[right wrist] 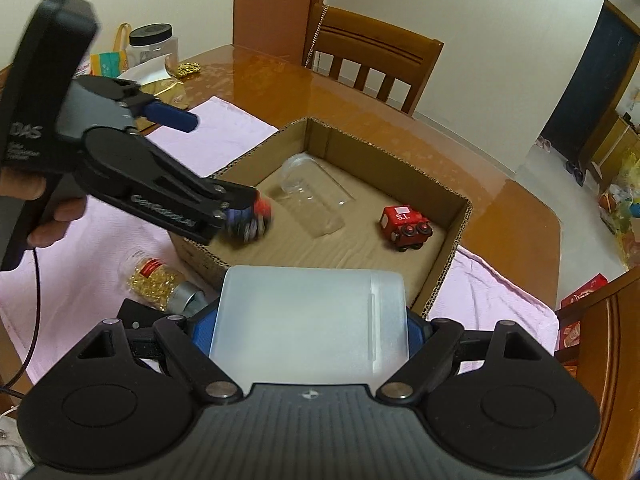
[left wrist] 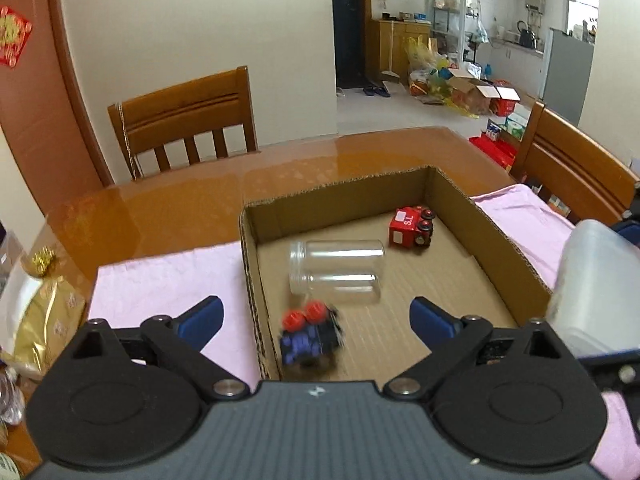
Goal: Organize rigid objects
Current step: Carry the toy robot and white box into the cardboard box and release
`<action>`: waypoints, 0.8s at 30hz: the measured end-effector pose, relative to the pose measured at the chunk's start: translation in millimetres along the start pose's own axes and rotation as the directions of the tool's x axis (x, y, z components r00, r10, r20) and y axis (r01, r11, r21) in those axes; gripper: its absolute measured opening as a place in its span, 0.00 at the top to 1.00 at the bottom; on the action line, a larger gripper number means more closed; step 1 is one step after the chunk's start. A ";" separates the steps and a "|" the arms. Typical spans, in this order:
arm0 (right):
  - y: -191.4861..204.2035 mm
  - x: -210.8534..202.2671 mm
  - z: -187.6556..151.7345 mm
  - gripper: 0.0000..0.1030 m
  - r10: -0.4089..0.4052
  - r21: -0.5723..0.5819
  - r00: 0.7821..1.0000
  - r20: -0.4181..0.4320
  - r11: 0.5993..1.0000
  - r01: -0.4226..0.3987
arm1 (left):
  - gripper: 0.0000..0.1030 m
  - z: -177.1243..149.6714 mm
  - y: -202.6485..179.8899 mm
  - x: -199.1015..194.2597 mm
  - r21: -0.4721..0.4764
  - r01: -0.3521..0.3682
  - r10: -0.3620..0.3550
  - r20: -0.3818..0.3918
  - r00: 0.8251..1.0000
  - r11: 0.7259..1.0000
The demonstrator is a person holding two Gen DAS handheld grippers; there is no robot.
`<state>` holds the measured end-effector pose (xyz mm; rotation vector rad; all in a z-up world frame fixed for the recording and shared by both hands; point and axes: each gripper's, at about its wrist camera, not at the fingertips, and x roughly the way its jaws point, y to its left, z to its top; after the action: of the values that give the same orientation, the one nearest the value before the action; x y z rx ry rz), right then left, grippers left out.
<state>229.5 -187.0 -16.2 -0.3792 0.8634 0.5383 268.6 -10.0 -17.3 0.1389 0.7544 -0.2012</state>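
Note:
A cardboard box (left wrist: 508,248) sits on the table. Inside lie two clear jars (left wrist: 336,270) on their sides, a red toy car (left wrist: 410,227) and a blurred blue toy car (left wrist: 310,336) with red wheels near the front left corner. My left gripper (left wrist: 316,316) is open above the box, the blue car between and below its fingers. In the right wrist view the left gripper (right wrist: 224,172) hovers over the blue car (right wrist: 250,220). My right gripper (right wrist: 310,328) is shut on a frosted plastic container (right wrist: 308,320), held just in front of the box (right wrist: 456,236).
A pink cloth (left wrist: 168,280) covers the table under the box. A small jar of gold beads (right wrist: 160,284) lies on the cloth left of the right gripper. Gold bags (left wrist: 36,312) and a black-lidded jar (right wrist: 154,46) stand at the table's left. Wooden chairs (left wrist: 184,120) surround the table.

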 end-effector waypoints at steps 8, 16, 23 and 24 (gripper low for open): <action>-12.6 8.3 10.5 0.15 -0.017 0.024 1.000 -0.003 1.000 0.017 | 0.04 -21.3 18.2 -22.8 -0.118 -0.009 0.001 -0.067 0.998 0.993; -36.6 31.9 35.5 0.15 -0.034 0.056 0.999 -0.004 0.998 0.034 | 0.04 -44.5 30.6 -47.9 -0.160 -0.117 0.107 -0.072 0.992 0.980; -55.7 65.7 56.8 0.15 -0.065 0.074 0.998 -0.023 0.995 0.067 | 0.04 -60.4 44.7 -57.9 -0.210 -0.157 0.139 -0.096 0.986 0.965; -58.7 70.4 59.5 0.15 -0.070 0.081 0.997 -0.025 0.994 0.071 | 0.04 -62.8 47.1 -59.0 -0.217 -0.162 0.143 -0.099 0.985 0.963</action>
<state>337.7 -182.8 -30.9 -0.3405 0.8876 0.4328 195.8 55.8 -19.4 -0.0095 0.8398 0.0375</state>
